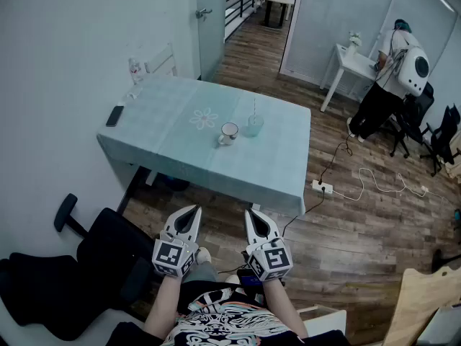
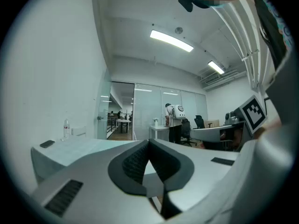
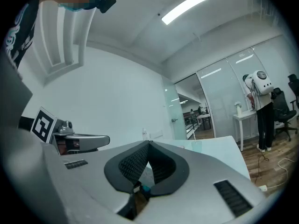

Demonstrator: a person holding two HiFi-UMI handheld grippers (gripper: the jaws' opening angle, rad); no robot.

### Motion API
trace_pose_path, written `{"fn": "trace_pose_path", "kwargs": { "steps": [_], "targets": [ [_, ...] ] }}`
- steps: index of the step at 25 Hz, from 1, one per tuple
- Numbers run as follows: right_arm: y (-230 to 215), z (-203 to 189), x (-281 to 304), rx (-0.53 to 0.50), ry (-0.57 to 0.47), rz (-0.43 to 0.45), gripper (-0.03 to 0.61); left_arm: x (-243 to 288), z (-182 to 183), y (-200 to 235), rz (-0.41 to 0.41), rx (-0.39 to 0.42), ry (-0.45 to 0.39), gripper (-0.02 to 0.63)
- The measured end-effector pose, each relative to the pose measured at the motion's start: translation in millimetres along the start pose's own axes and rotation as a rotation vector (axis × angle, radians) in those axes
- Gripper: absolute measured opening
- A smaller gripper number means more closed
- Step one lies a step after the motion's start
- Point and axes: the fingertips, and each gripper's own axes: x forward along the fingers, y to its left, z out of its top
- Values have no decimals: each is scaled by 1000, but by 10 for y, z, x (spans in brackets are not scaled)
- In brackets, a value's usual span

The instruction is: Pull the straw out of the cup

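A clear cup (image 1: 254, 126) stands near the middle of the teal-covered table (image 1: 180, 150), with a thin straw (image 1: 253, 109) upright in it. In the right gripper view the cup (image 3: 196, 146) shows small and far off on the tabletop. Both grippers are held low in front of the person, well short of the table's near edge. My left gripper (image 1: 193, 212) (image 2: 148, 142) is shut with nothing in it. My right gripper (image 1: 252, 214) (image 3: 148, 144) is shut too, its pads pressed together and empty.
A white mug (image 1: 228, 132) sits just left of the cup. A dark phone (image 1: 114, 115) and a water bottle (image 1: 135, 71) lie at the table's far left. A black chair (image 1: 94, 265) is at the left, a power strip (image 1: 322, 187) on the floor, a person (image 1: 392, 78) at a far desk.
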Motion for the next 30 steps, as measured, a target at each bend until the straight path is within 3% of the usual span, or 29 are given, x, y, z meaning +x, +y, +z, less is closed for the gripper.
{"fn": "trace_pose_path", "kwargs": {
  "steps": [16, 23, 30],
  "targets": [
    [175, 1, -123, -23, -3, -15, 12, -262, 24, -15, 53, 35, -4, 2],
    [-6, 13, -24, 2, -24, -36, 12, -25, 96, -28, 16, 35, -16, 2],
    [-271, -142, 330, -3, 15, -50, 12, 414, -107, 200, 9, -6, 19, 2]
  ]
}}
